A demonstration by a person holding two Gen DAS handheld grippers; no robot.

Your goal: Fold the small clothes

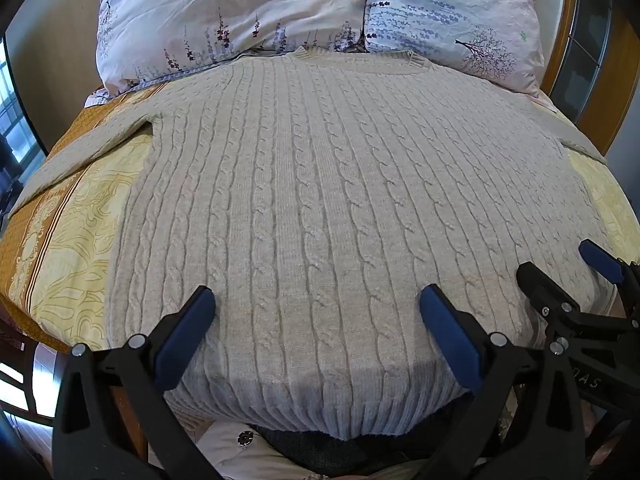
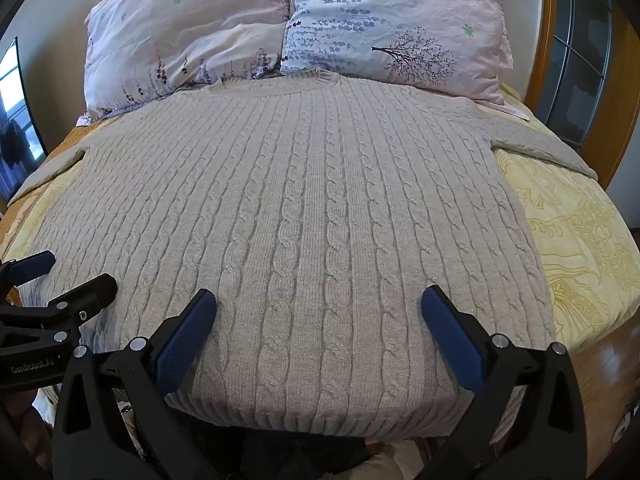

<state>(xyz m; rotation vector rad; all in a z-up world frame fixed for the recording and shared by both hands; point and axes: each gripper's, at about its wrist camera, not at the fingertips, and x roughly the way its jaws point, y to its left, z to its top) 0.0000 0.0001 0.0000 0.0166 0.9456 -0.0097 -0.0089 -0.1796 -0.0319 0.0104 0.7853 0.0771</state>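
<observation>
- A beige cable-knit sweater lay spread flat on the bed, neckline toward the pillows and ribbed hem hanging over the near edge.
- Its sleeves stretched outward: the left sleeve ran across the bedspread toward the bed's left side, and the right sleeve toward the right side.
- The left gripper was poised low over the hem area, its blue-padded fingers spread wide apart with nothing between them but the knit beneath.
- The right gripper sat just beside it, likewise with jaws wide apart and gripping nothing; whether either one's fingertips touched the fabric could not be told.
- Each gripper appeared at the edge of the other's view, angled inward over the sweater.
- A yellow patterned bedspread with an orange border covered the bed.
- Two floral pillows, a left pillow and a right pillow, leaned at the head, touching the sweater's collar.
- A wooden headboard frame stood at the right.
</observation>
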